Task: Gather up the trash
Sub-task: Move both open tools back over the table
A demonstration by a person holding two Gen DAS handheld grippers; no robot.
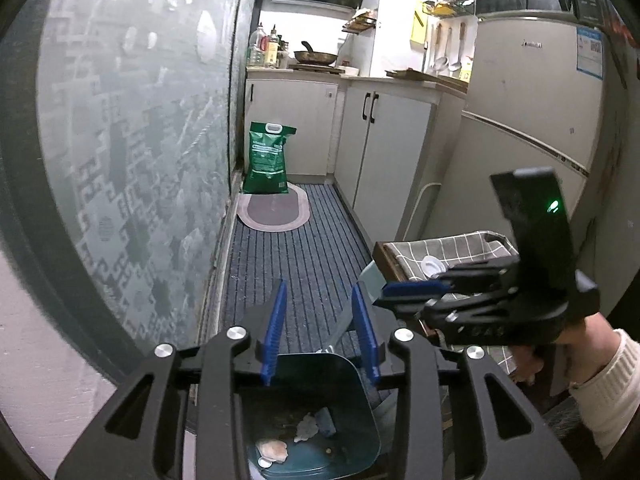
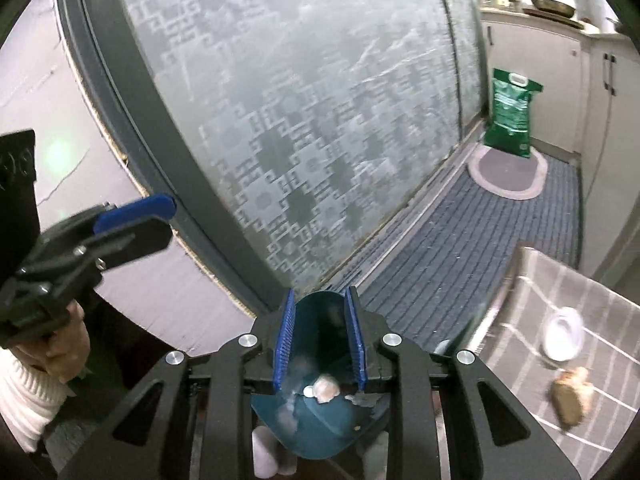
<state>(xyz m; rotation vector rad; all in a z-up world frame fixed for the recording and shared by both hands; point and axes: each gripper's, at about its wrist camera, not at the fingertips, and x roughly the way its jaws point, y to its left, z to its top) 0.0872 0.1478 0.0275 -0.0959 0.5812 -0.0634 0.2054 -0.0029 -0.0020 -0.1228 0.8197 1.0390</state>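
A teal dustpan-like bin (image 1: 320, 432) sits low in the left wrist view, holding several scraps of trash (image 1: 306, 428). My left gripper (image 1: 320, 332) is open above it with nothing between its blue fingers. My right gripper (image 2: 320, 344) stands above the same teal bin (image 2: 320, 424), its blue fingers on either side of the bin's rim. Whether they press on the rim I cannot tell. A white cap (image 2: 564, 338) and a brown scrap (image 2: 570, 398) lie on the grey checked cloth (image 2: 520, 320) of a small table at the right.
A frosted patterned glass door (image 1: 132, 152) fills the left side. A blue striped floor mat (image 1: 304, 248) runs to an oval rug (image 1: 276, 210) and a green bag (image 1: 267, 160). White cabinets (image 1: 384, 152) and a fridge (image 1: 532, 120) line the right.
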